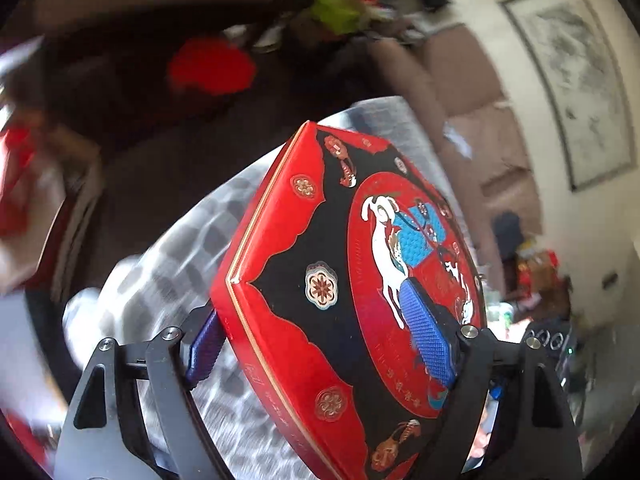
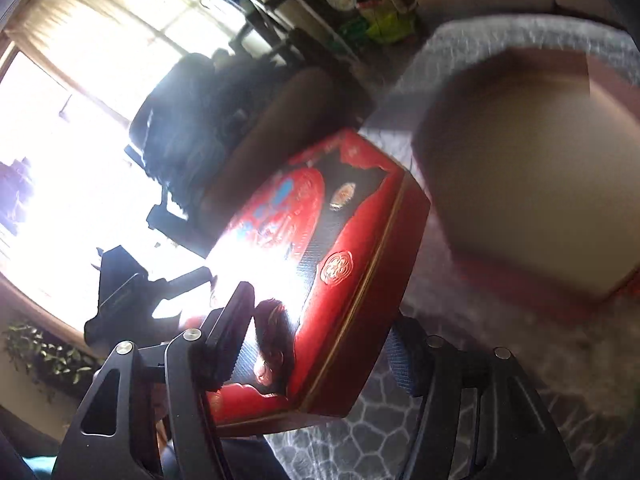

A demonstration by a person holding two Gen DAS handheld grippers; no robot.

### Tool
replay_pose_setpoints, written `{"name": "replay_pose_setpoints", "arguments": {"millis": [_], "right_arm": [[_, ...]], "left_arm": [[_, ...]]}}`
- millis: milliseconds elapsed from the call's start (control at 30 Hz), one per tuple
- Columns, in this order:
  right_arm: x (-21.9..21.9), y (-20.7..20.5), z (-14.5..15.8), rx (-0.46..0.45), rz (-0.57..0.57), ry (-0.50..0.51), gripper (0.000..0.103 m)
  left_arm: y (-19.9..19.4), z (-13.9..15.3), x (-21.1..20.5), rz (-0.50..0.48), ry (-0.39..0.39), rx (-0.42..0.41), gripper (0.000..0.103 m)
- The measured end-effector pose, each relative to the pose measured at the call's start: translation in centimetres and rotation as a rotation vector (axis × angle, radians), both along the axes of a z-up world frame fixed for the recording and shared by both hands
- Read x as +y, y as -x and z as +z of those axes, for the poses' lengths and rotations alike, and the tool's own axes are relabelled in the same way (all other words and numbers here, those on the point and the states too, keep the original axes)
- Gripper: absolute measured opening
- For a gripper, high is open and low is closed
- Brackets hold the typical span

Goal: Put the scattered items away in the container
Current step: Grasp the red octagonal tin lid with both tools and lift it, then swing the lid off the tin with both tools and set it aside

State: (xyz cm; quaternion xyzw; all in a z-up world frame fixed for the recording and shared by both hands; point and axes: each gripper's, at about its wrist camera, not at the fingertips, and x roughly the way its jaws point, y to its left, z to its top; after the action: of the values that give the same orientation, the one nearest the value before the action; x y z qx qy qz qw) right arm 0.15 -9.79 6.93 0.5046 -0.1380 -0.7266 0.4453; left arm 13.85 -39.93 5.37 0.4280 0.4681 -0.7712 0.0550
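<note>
red lacquered lid [image 1: 320, 280] is hanging tilted, clear of the open box [image 2: 520, 180], both claws closed on it: left claw [image 1: 320, 344] and right claw [image 2: 316, 348] pinching opposite edges. it is probably stiff, light and slick, so gripping the rims suits.

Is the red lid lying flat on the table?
No, both hand-held grippers hold the red lid tilted in the air.

Lid [image 1: 344, 280] stood tilted between both grippers, above the patterned cloth [image 1: 160, 280]; open box [image 2: 520, 184] lay on that cloth, just beyond the lid.
</note>
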Motion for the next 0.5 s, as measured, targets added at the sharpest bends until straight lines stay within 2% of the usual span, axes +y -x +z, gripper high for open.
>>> {"name": "replay_pose_setpoints", "arguments": {"millis": [133, 267, 300, 333, 433, 500], "right_arm": [[0.6, -0.3, -4.0, -0.093, 0.006, -0.029, 0.065], [2.0, -1.0, -7.0, -0.095, -0.026, -0.181, 0.072], [2.4, -1.1, -7.5, -0.081, -0.027, -0.223, 0.07], [2.8, -1.4, -7.5, -0.058, -0.022, -0.235, 0.064], [4.0, -2.3, -6.6, 0.01, -0.029, -0.333, 0.069], [5.0, -3.0, -5.7, 0.057, -0.024, -0.369, 0.069]], "left_arm": [[-1.9, -3.0, 1.6, 0.031, -0.016, -0.076, 0.08], [-0.9, -4.7, 3.4, 0.011, -0.006, -0.151, 0.078], [-0.9, -4.5, 3.9, 0.005, 0.021, -0.167, 0.081], [-0.8, -4.2, 4.4, 0.005, 0.048, -0.189, 0.084], [-1.2, -4.1, 5.7, 0.02, 0.077, -0.245, 0.09], [-2.8, -3.6, 6.0, 0.051, 0.083, -0.245, 0.091]]}}
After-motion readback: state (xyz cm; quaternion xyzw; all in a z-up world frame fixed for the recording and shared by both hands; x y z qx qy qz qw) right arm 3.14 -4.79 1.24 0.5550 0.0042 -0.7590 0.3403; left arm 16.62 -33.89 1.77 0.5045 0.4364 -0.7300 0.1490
